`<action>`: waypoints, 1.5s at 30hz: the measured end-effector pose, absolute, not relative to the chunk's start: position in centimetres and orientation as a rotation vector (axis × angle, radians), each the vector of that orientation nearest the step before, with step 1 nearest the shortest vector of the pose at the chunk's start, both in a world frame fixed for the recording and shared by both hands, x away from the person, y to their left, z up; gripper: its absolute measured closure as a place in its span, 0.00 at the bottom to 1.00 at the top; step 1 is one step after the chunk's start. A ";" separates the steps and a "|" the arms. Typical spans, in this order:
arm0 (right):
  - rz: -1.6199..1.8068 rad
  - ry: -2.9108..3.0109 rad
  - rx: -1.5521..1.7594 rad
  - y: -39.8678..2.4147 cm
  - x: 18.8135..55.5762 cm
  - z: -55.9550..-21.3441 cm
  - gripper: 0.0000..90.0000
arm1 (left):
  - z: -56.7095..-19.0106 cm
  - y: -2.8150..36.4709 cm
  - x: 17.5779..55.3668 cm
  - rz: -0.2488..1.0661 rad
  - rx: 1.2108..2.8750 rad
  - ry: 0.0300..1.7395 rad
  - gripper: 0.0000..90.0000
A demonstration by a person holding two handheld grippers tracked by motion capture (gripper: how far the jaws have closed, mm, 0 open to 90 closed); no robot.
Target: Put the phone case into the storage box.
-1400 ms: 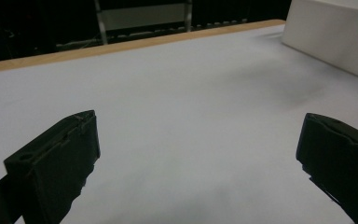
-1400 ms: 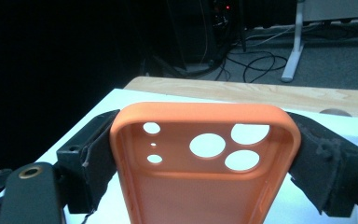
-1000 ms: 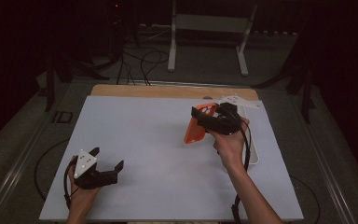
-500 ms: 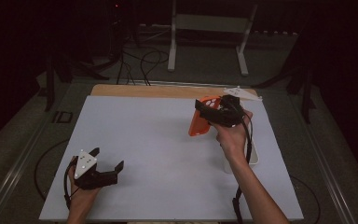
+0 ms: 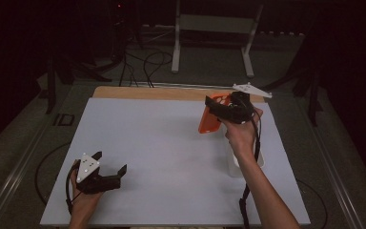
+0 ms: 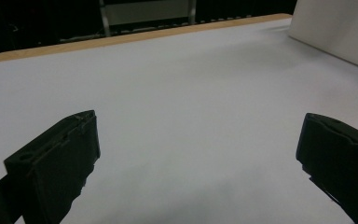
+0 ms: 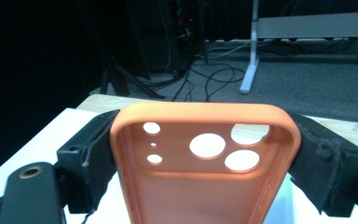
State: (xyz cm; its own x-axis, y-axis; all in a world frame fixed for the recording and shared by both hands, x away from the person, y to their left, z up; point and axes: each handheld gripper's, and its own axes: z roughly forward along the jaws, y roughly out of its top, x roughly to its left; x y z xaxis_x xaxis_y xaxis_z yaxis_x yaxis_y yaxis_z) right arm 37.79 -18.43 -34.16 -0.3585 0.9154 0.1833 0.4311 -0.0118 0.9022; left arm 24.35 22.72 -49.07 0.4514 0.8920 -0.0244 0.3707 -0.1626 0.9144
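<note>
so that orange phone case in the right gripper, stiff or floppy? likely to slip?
The orange phone case is an empty shell, so probably light. It keeps its shape while the right gripper clamps it by its two long sides, so it is likely semi-stiff, though a harder squeeze could bow it. Its matte finish suggests decent grip, so slipping seems unlikely.

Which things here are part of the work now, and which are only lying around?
In use:
- orange phone case, clamped in the right hand-held gripper
- white mat

Idle:
- left hand-held gripper, open, holding nothing
- white box
- floor cables
- metal stand
</note>
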 end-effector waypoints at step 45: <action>1.162 1.652 1.473 -23.3 41.0 -33.2 0.18 | -49.3 22.5 24.4 0.679 1.753 1.093 0.00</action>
State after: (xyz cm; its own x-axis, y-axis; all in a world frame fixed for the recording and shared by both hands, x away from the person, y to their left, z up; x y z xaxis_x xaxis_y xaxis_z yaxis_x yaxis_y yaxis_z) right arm 40.99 -23.32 -33.16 -0.1756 0.9796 0.0977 0.4226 -0.0146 0.9062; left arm 24.41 22.49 -49.30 0.4515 0.8921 -0.0190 0.3781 -0.1720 0.9097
